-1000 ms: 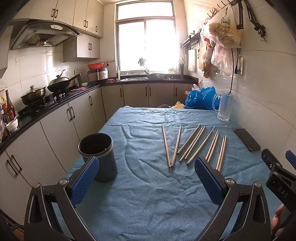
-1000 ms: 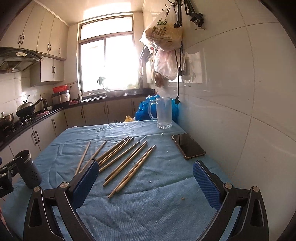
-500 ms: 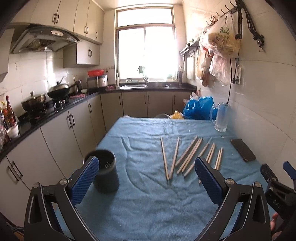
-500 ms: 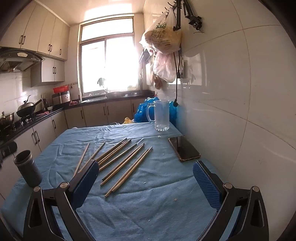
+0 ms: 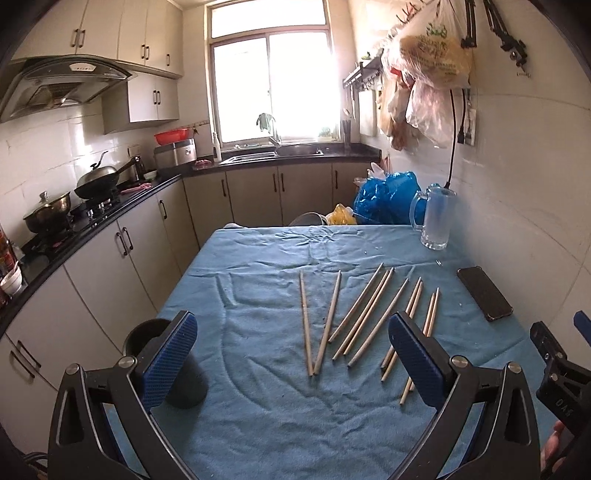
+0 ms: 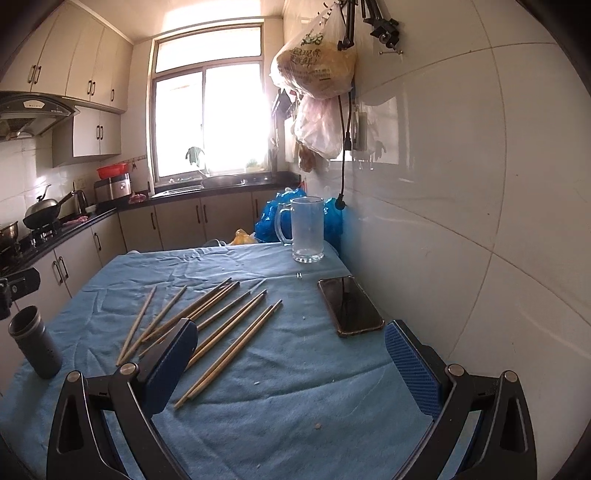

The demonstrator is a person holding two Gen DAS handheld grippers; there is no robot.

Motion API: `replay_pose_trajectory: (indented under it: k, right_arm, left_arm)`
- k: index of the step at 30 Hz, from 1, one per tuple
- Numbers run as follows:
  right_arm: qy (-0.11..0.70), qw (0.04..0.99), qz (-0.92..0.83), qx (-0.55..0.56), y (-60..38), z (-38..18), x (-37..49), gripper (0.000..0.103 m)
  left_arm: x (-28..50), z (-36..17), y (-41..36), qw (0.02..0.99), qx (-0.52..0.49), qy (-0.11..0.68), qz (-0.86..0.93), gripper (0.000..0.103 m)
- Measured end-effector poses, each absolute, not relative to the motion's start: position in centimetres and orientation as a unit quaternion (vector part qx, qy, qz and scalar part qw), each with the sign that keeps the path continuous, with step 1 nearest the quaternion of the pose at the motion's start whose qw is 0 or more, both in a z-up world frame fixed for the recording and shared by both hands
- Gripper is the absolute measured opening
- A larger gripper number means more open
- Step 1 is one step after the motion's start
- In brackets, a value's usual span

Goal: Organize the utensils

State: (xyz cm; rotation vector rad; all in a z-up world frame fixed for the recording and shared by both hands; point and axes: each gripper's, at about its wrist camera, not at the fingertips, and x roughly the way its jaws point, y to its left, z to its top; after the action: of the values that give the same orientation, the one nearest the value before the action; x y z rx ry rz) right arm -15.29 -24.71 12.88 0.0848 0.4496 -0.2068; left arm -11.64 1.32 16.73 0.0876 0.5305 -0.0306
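A: Narrow kitchen. Bright window (image 5: 271, 86) at far end, glare heavy. White tile wall (image 6: 461, 184) on right, bags (image 6: 314, 70) hung from hooks.

B: Left side?

A: Beige cabinets (image 5: 122, 251) under black counter (image 5: 110, 210), hood (image 5: 62, 85) above, upper cabinets (image 5: 122, 33) overhead.

wooden chopsticks (image 5: 354, 317) fanned flat, dark holder (image 6: 35, 347) upright
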Motion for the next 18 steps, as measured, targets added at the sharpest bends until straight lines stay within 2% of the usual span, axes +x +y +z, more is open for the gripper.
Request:
replay_pose_trajectory:
  k: [12, 18]
  right_arm:
    - [0.257, 0.962, -0.083, 0.048, -25.7, 11.3, -10.7, 0.103]
    - [0.281, 0.956, -0.064, 0.06, -26.0, 10.5, -7.7, 0.103]
  left_arm:
    - [-5.1, 14.3, -0.5, 0.95, 0.064, 0.305, -0.01, 0.103]
    - [0.2, 13.0, -0.4, 0.938, 0.039, 0.343, -0.021, 0.103]
